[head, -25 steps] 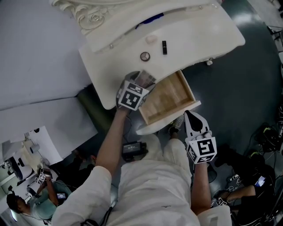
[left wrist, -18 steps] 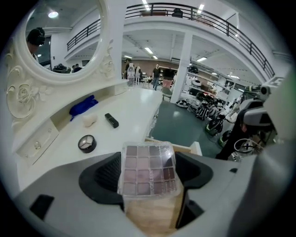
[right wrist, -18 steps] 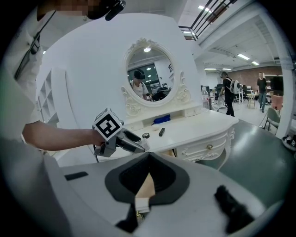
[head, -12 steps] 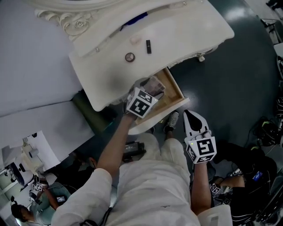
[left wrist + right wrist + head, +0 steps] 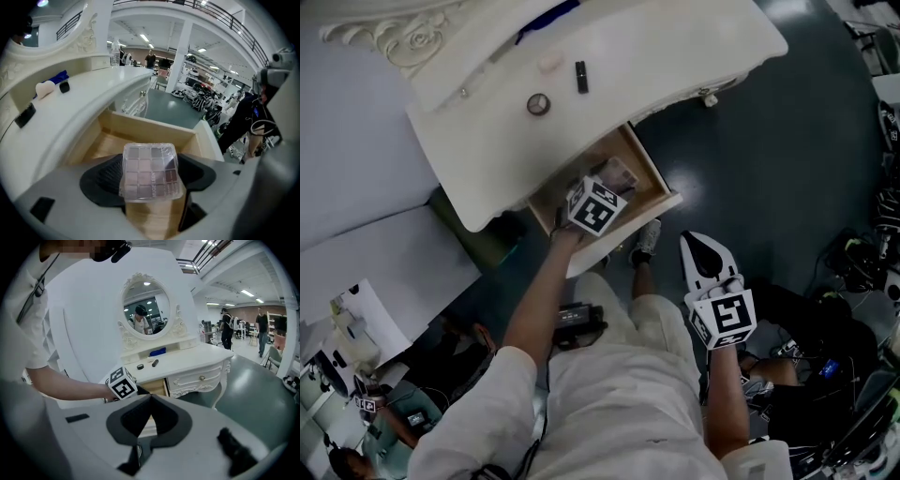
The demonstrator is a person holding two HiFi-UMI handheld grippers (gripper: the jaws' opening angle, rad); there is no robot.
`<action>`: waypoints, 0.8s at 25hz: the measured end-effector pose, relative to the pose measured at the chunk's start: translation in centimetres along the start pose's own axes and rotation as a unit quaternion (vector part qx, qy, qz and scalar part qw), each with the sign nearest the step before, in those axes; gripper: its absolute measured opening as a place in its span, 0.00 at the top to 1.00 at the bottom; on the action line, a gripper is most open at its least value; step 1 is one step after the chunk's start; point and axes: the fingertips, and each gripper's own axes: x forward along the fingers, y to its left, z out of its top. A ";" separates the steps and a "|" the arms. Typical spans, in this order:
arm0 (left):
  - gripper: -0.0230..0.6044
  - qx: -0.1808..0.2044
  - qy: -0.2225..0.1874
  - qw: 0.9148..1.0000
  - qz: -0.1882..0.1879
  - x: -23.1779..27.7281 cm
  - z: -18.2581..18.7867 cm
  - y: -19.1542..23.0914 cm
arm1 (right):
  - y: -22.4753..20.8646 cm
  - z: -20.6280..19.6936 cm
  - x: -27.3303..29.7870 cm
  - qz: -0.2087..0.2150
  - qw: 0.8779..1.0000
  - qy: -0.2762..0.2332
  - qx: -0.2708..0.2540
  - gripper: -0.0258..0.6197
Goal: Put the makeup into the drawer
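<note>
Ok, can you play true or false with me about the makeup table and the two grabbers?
1. The drawer is open. True.
2. The left gripper holds a lipstick. False: it grips an eyeshadow palette, over the drawer.
3. The right gripper is shut with nothing in it. True.
4. The table top has nothing on it. False: a round case and a black tube lie there.
</note>
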 end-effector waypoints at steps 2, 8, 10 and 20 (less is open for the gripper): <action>0.37 0.009 0.013 1.000 0.003 1.7 -1.0 0.2 | 0.0 -0.2 0.5 0.005 1.000 0.004 -0.002 0.94; 0.37 0.039 0.029 0.999 0.012 4.1 -2.7 0.9 | 0.5 -0.7 1.8 0.014 1.000 0.009 0.001 0.94; 0.37 0.046 0.030 0.998 0.009 4.4 -2.9 1.0 | 0.6 -0.9 2.1 0.014 1.000 0.013 0.003 0.94; 0.37 0.069 0.027 0.997 0.009 5.5 -4.0 1.2 | 0.7 -0.9 2.3 0.009 1.000 0.012 0.009 0.94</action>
